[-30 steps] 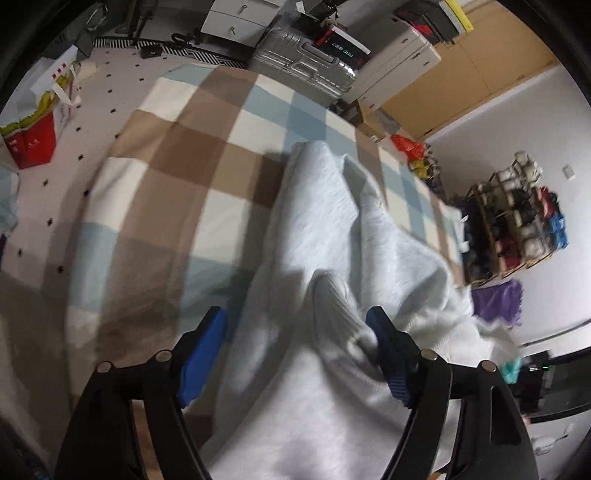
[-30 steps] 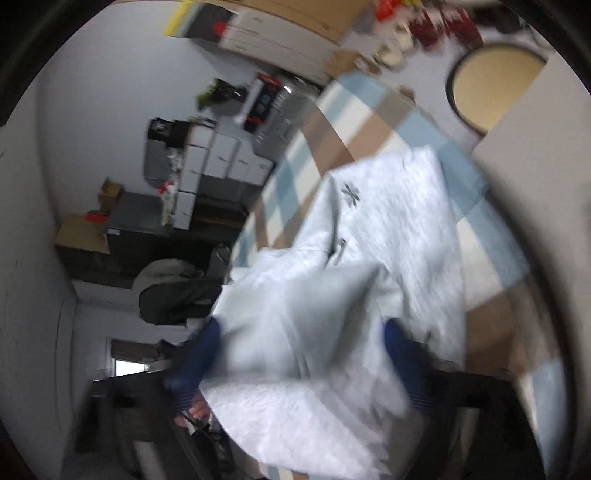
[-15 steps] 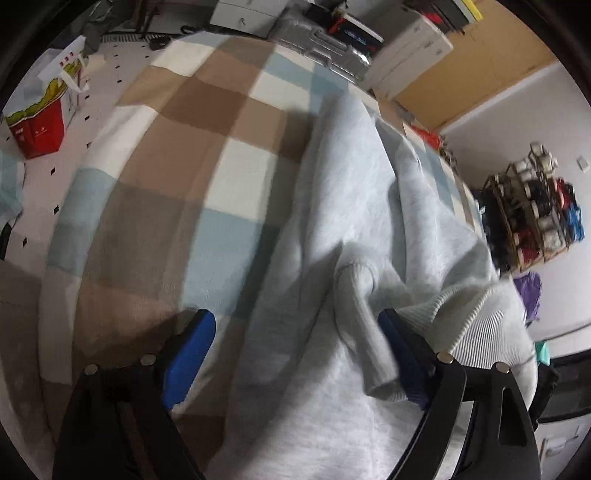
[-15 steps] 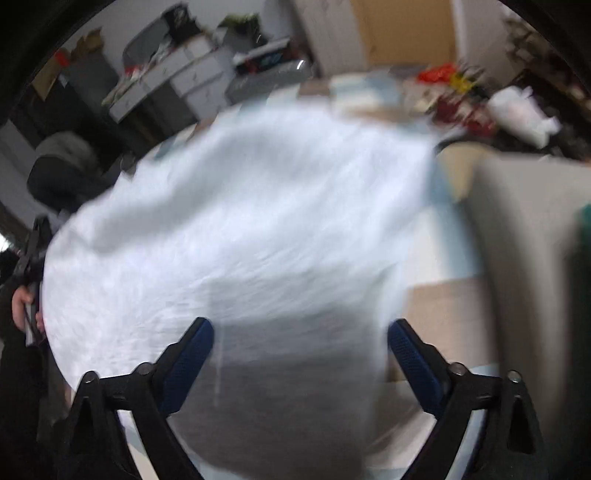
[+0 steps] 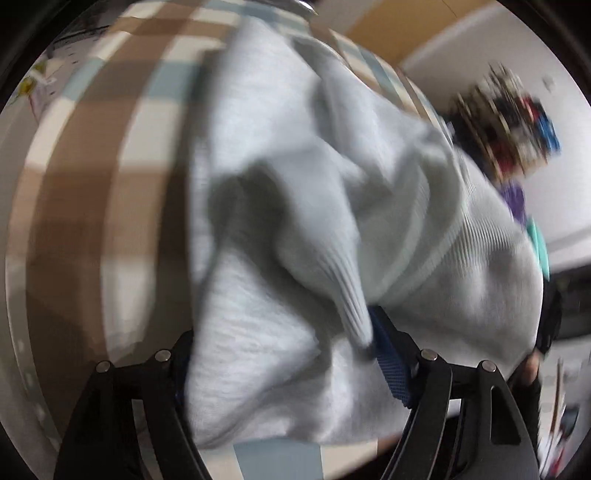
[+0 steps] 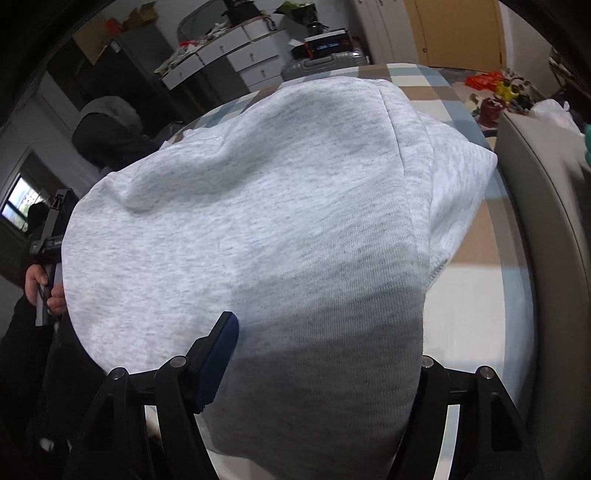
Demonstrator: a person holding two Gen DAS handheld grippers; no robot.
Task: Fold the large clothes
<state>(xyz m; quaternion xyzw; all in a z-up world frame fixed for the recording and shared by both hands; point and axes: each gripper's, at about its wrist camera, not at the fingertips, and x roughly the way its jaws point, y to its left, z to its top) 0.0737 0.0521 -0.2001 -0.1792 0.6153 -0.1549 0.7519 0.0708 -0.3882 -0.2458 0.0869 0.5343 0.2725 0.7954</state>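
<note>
A light grey sweatshirt [image 6: 280, 206] lies bunched on a bed under a brown, white and blue checked blanket [image 5: 122, 147]. In the left wrist view its folds and a ribbed cuff [image 5: 347, 291] fill the gap of my left gripper [image 5: 284, 350]. The jaws are closing; the cuff touches the right blue pad [image 5: 391, 365] and cloth hides the left one. My right gripper [image 6: 325, 339] is over the sweatshirt's near part, its jaws also closing with cloth spanning the gap. Its left pad [image 6: 218, 358] shows and the right one is covered.
A grey padded bed edge [image 6: 535, 229] runs along the right. Behind the bed stand a silver suitcase [image 6: 325, 62], white drawers [image 6: 236, 55] and wooden cupboard doors [image 6: 458, 33]. A person's hand [image 6: 40, 284] is at the left edge. A blurred shoe rack [image 5: 517, 122] stands by the wall.
My left gripper has swept in over the sweatshirt, which now bunches between its jaws. My right gripper has rolled upright, its jaws have narrowed, and cloth now covers its right pad.
</note>
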